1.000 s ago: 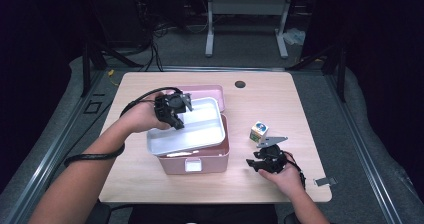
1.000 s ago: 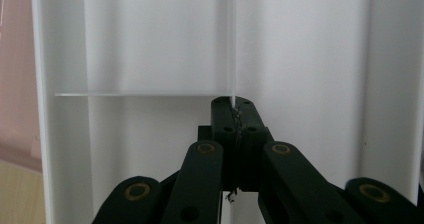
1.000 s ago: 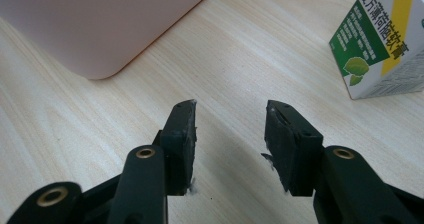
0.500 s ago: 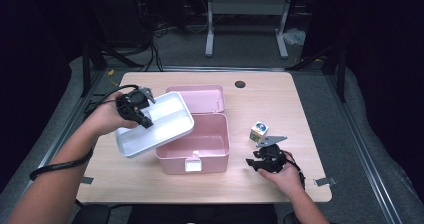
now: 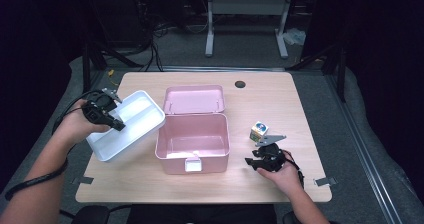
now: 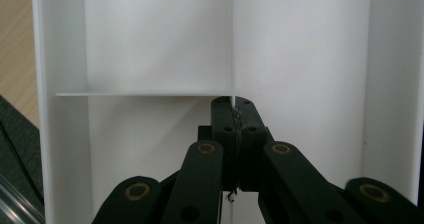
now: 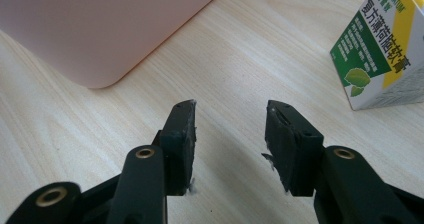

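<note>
At the left edge of the wooden table [image 5: 150, 184], we hold the white divided tray [image 5: 135, 119] in the left gripper [image 5: 118, 125], its jaws clamped shut on the thin partition wall that runs down the tray's middle. In the left gripper view the two black pads [image 6: 245, 121] meet on that divider just below the point where a cross wall branches off, with the tray's compartments spreading away on both sides. The tray sits tilted, its near corner over the table's left side, just beside the open pink box [image 5: 192, 143] and apart from it; whether that corner rests on the wood or hangs just above it we cannot tell from the high view. The box stands at the table's centre, lid back, its inside bare.

Our right gripper [image 5: 252, 163] rests low on the table to the right of the box, jaws parted with nothing between them. The right gripper view shows bare wood in the gap, the box's rounded corner ahead to the left and a small green-and-white carton [image 7: 382, 49] ahead to the right.
</note>
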`<state>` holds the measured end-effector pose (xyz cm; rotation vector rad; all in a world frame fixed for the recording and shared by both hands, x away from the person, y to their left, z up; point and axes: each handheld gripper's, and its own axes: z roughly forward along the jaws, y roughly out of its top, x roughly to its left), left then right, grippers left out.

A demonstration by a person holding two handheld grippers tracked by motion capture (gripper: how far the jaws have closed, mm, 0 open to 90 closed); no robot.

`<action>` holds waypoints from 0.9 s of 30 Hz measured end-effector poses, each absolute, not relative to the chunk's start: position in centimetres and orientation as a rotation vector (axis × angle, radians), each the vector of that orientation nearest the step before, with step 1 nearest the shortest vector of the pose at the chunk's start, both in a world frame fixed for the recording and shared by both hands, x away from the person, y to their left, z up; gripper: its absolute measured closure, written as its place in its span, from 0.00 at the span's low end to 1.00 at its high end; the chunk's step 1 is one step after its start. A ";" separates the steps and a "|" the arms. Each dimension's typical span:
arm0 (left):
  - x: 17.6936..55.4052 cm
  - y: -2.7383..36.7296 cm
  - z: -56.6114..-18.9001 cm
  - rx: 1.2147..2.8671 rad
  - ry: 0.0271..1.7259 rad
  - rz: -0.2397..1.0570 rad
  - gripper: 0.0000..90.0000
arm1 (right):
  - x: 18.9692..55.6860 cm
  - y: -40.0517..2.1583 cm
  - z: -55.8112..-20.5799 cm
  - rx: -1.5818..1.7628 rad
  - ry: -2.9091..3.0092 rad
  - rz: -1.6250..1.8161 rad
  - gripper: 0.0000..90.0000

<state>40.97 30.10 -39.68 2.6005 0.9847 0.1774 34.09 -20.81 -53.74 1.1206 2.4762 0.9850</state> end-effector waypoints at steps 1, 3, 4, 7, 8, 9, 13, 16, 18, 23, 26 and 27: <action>40.9 30.3 -40.1 2.594 0.990 0.166 1.00 | 34.1 -20.8 -53.7 1.119 2.477 0.986 0.61; 40.8 30.7 -41.1 2.585 0.998 0.134 1.00 | 34.1 -20.7 -53.8 1.118 2.474 0.980 0.61; 40.8 30.9 -41.4 2.587 1.001 0.127 1.00 | 34.1 -20.7 -53.8 1.118 2.474 0.979 0.61; 40.5 31.7 -42.1 2.542 1.018 0.107 1.00 | 34.1 -20.7 -53.8 1.124 2.474 0.981 0.61; 40.4 32.0 -42.4 2.531 1.027 0.107 1.00 | 34.2 -20.7 -53.8 1.122 2.475 0.981 0.61; 40.3 32.2 -42.5 2.523 1.032 0.105 1.00 | 34.2 -20.7 -53.8 1.119 2.475 0.982 0.61; 39.9 33.3 -43.7 2.502 1.079 0.110 1.00 | 34.2 -20.7 -53.8 1.116 2.478 0.980 0.61; 39.6 33.8 -45.0 2.511 1.119 0.111 1.00 | 34.2 -20.6 -53.8 1.119 2.479 0.980 0.61; 39.4 34.0 -46.2 2.510 1.141 0.096 1.00 | 34.2 -20.6 -53.8 1.118 2.479 0.980 0.61; 39.1 34.0 -48.9 2.512 1.189 0.075 1.00 | 34.2 -20.6 -53.9 1.121 2.478 0.977 0.61; 38.8 33.9 -49.9 2.505 1.222 0.087 0.99 | 34.3 -20.6 -53.9 1.120 2.482 0.982 0.61; 38.7 33.7 -50.1 2.517 1.226 0.091 0.99 | 34.3 -20.6 -53.9 1.120 2.482 0.983 0.61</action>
